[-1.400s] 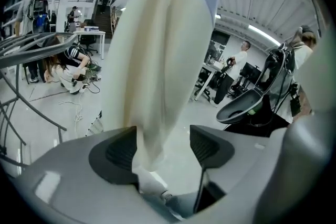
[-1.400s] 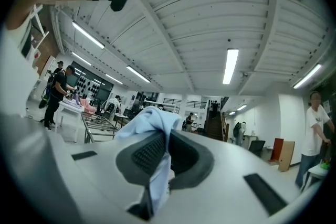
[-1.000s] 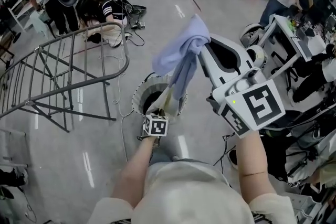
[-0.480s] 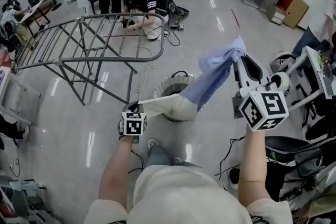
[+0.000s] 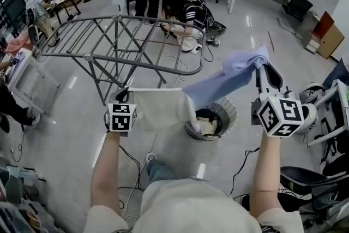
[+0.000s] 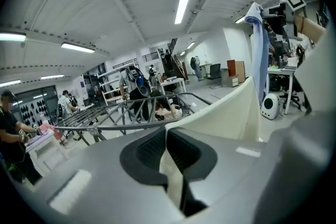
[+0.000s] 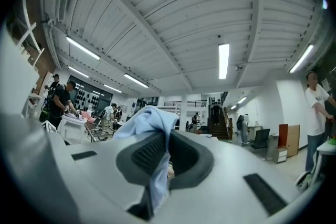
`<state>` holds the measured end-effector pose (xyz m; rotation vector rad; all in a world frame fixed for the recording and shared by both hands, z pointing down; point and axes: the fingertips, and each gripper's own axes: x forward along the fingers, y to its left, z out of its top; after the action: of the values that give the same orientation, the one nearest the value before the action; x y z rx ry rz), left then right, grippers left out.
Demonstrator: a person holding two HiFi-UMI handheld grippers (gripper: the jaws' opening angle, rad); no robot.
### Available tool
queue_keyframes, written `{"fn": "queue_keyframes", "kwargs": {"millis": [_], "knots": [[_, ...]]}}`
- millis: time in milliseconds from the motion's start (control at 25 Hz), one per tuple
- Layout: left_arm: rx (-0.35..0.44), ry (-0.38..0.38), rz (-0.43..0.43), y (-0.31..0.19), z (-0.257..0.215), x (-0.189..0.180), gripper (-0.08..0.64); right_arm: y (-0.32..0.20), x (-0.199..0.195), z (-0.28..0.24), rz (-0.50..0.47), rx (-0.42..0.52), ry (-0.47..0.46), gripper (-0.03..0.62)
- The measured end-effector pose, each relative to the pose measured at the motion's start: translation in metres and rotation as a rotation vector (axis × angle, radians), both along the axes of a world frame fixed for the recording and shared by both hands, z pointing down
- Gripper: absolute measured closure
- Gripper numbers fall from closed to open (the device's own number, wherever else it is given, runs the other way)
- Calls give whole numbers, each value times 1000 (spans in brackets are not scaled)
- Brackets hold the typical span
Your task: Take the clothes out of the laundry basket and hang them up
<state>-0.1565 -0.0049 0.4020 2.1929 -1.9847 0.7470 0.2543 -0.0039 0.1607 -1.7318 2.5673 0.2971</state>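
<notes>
Fingers of left gripper (image 5: 127, 94) and right gripper (image 5: 262, 67) clamp the garment's (image 5: 218, 84) ends, spread above the laundry basket (image 5: 230, 116); hold it taut, drape it squarely over the drying rack (image 5: 84, 56).

Head camera steeply down; gripper cameras along jaws; shared rack (image 5: 117, 41) (image 6: 131, 113)

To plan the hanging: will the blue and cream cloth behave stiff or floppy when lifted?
Probably floppy: the cloth droops in folds between the left gripper and right gripper. Likely light, since small pinches hold it. It should drape over the drying rack.
</notes>
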Motion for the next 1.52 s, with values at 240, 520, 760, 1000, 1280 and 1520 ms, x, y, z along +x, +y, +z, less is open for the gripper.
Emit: {"fn": "queue_keyframes", "kwargs": {"millis": [240,520,760,1000,1280,1520], "knots": [[49,-97,34,-49,-45,-76,541,-50,-50,-16,47,52,-53,571],[91,-181,134,-145,-91,-148,541,-120,-116,-38,151,67,-62,571],[123,-186,190,-213,-106,-183,541,-174,-150,-41,247,71,-26,571],[132,-199,246,-262,-117,-206,541,-213,-176,-38,314,43,21,571],[196,-192,275,-327,-139,-199,541,-287,-169,-52,354,52,60,571],[188,-217,259,-392,-140,-198,541,-364,-163,-50,355,45,102,571]]}}
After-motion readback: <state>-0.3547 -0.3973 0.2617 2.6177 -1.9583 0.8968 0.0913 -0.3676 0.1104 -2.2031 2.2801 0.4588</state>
